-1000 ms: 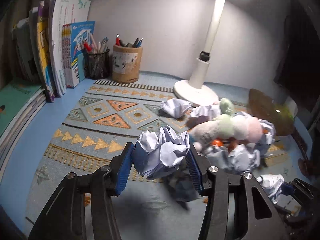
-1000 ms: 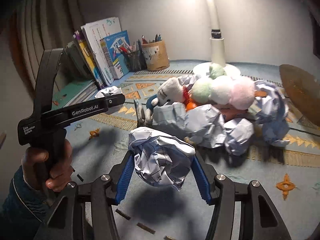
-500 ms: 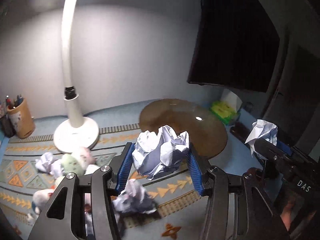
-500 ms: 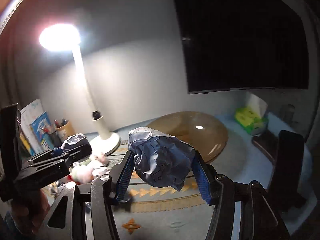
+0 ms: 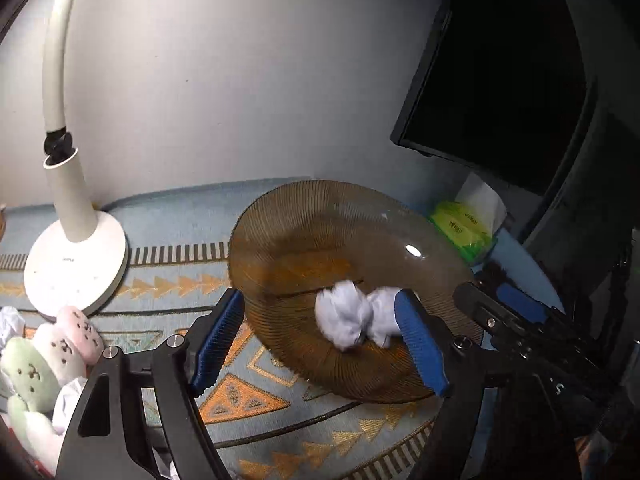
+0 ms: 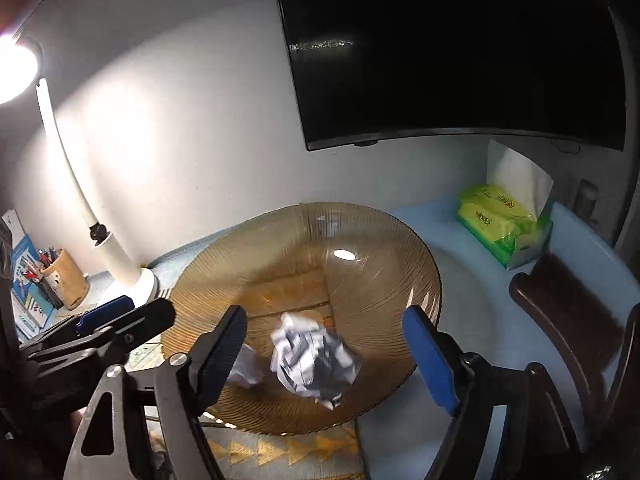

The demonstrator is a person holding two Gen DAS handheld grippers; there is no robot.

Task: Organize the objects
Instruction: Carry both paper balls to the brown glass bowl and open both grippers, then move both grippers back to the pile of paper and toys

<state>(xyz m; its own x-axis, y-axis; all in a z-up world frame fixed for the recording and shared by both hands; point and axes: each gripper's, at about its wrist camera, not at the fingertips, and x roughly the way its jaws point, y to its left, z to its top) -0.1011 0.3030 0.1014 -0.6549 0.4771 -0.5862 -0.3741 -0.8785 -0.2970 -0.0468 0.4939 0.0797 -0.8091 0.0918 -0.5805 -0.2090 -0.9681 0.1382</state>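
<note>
A ribbed amber glass plate [image 5: 304, 224] [image 6: 384, 248] lies on the patterned mat. Two crumpled paper balls sit in it: in the left wrist view one [image 5: 344, 320] beside another [image 5: 382, 316]; in the right wrist view one [image 6: 312, 360] blurred between the fingers and one [image 6: 246, 368] partly hidden behind the left finger. My left gripper [image 5: 320, 344] is open and empty over the plate's near rim. My right gripper [image 6: 324, 356] is open and empty over the plate. Each gripper shows in the other's view, the right gripper [image 5: 516, 316] and the left gripper [image 6: 108, 320].
A white desk lamp [image 5: 76, 256] stands at the left. Plush toys [image 5: 48, 360] and more paper lie at the lower left. A green tissue pack [image 6: 504, 220] sits by a dark monitor [image 6: 460, 52]. A pen cup [image 6: 66, 280] and a dark chair [image 6: 572, 320] flank the scene.
Both grippers moved over the plate and opened. Each let go of its paper ball, and both balls now sit in the plate.
</note>
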